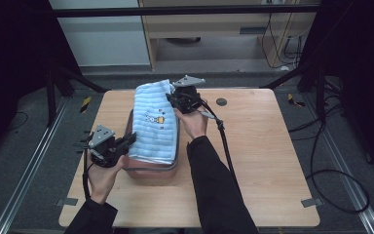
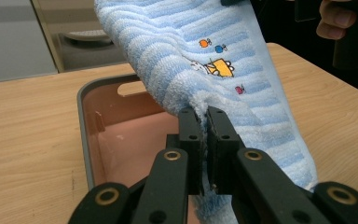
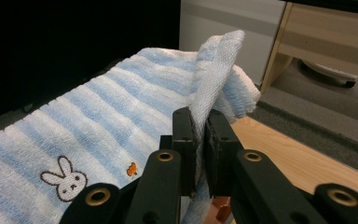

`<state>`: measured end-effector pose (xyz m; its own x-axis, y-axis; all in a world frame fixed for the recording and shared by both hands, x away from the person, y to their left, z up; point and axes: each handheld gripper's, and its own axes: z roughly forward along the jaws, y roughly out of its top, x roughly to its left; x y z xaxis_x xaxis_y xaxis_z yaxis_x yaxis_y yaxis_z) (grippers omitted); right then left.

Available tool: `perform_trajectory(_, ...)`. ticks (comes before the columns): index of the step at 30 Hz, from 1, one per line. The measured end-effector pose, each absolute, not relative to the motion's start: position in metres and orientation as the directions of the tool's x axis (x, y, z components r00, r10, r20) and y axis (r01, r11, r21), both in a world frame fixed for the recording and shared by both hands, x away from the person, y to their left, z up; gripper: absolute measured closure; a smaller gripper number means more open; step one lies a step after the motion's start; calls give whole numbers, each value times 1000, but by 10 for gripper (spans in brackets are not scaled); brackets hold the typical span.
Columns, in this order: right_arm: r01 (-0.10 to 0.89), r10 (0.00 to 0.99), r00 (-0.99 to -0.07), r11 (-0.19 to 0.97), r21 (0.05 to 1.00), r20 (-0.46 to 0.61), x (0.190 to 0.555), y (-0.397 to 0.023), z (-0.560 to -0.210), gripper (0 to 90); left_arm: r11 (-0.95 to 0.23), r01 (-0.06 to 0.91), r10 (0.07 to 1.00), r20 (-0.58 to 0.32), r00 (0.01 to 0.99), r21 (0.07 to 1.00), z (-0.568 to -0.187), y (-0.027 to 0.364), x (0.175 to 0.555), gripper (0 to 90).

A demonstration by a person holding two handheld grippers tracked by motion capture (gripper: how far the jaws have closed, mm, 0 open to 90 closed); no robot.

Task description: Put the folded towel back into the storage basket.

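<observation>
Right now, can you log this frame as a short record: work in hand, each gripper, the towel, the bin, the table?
work: a folded towel held over a bin by both grippers
left gripper: shut on the towel's near edge
right gripper: shut on the towel's far edge
towel: blue and white stripes, small rabbit picture, stretched over the bin
bin: pink inside, grey rim, nothing visible inside
table: light wood, bin left of its middle

- My left gripper [image 1: 126, 142] is black, with a grey three-cornered plate [image 1: 101, 135] on top.
- My right gripper [image 1: 171, 99] is the same black build, topped by its own grey plate [image 1: 188, 81].
- Brass-ringed pivots dot the jaw arms; small screws sit in the pads.
- A black cable [image 1: 225, 146] trails from the right one.
- I wear dark long sleeves [image 1: 214, 190].
</observation>
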<state>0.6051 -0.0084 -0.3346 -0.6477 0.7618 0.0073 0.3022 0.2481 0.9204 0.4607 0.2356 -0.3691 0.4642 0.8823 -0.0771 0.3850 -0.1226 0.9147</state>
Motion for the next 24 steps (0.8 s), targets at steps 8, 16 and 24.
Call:
perform_trajectory(8, 326, 760, -649, 258, 909, 17, 611, -2, -349, 842, -132, 408, 887, -76, 455, 903, -378, 237, 462, 858)
perform_trajectory(16, 349, 756, -654, 279, 895, 19, 615, 5, -365, 842, -152, 434, 894, -64, 444, 888, -387, 238, 462, 858)
perform_trajectory(24, 371, 755, -655, 289, 882, 27, 615, 6, -381, 841, -179, 462, 899, -46, 436, 869, -400, 239, 462, 857)
